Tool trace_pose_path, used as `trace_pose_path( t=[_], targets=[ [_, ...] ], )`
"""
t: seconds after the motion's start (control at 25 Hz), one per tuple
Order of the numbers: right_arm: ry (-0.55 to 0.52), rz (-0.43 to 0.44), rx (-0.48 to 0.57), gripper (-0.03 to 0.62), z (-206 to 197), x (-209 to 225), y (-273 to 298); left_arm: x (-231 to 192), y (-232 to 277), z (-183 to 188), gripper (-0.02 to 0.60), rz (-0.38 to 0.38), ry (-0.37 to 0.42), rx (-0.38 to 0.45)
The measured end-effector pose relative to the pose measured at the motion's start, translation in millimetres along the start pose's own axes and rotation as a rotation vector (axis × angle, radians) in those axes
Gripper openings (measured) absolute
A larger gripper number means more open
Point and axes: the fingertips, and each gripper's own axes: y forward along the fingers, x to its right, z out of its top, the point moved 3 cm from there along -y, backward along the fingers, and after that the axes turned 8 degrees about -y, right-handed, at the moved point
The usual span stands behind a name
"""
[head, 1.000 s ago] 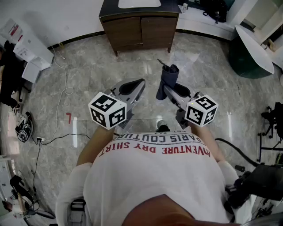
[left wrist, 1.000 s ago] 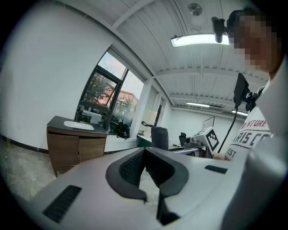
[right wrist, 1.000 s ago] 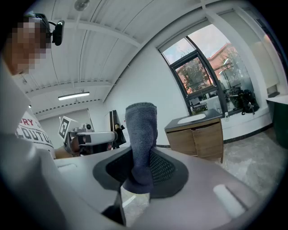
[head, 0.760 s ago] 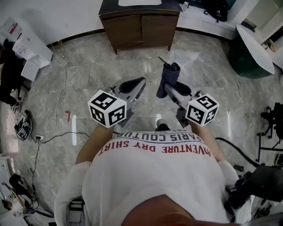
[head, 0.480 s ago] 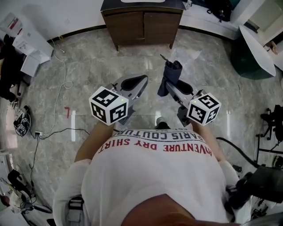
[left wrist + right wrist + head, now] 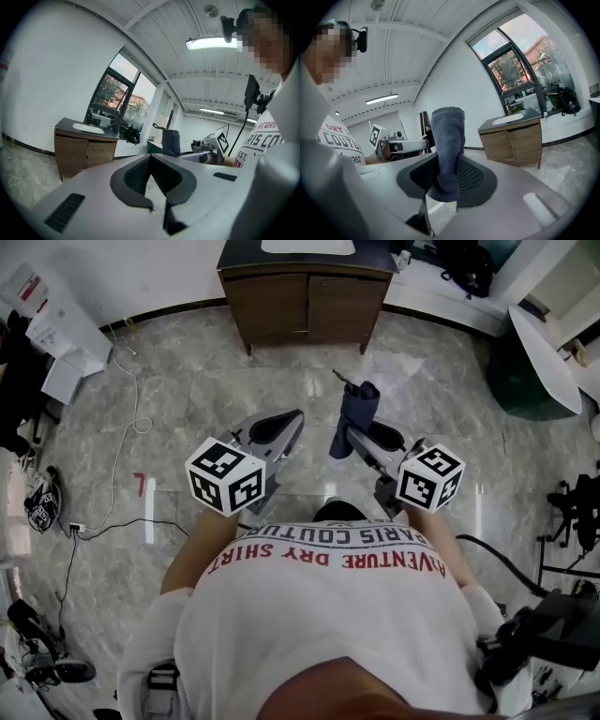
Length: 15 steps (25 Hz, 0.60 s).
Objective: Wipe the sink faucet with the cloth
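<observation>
- The left gripper point(image 6: 150, 158) is held closed, with nothing gripped.
- The grey cloth point(image 6: 448, 126) is clamped upright in the right gripper point(image 6: 449, 157).
- The sink point(image 6: 307, 246) atop the wooden cabinet point(image 6: 305, 306) is cropped; its faucet cannot be made out.

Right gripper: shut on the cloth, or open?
Shut on the cloth: in its own view the right gripper presses both jaws against the cloth, which stands upright between them.

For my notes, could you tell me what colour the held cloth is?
The cloth is dark blue-grey; the right gripper view shows it best.
</observation>
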Motion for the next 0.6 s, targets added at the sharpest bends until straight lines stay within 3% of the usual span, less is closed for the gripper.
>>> trace_pose_path(
  t=[0.16, 0.32, 0.44, 0.6],
  targets=[
    [-0.007, -0.006, -0.032, 0.097, 18.8, 22.2, 46.9, -49.5, 10.5, 18.0, 0.0, 0.004, -0.044, -0.021],
    [-0.019, -0.019, -0.04, 0.097, 26.1, 73.8, 85.6, -94.5, 49.0, 33.8, 0.0, 0.025, -0.063, -0.017],
    [-0.006, 0.008, -0.048, 0.097, 34.4, 123.3, 122.5, -137.2, 89.5, 51.7, 0.0, 0.049, -0.075, -0.026],
    [0.019, 0.022, -0.052, 0.097, 70.2, 220.2, 180.2, -208.5, 164.8, 99.8, 0.0, 0.072, -0.088, -0.042]
  ],
)
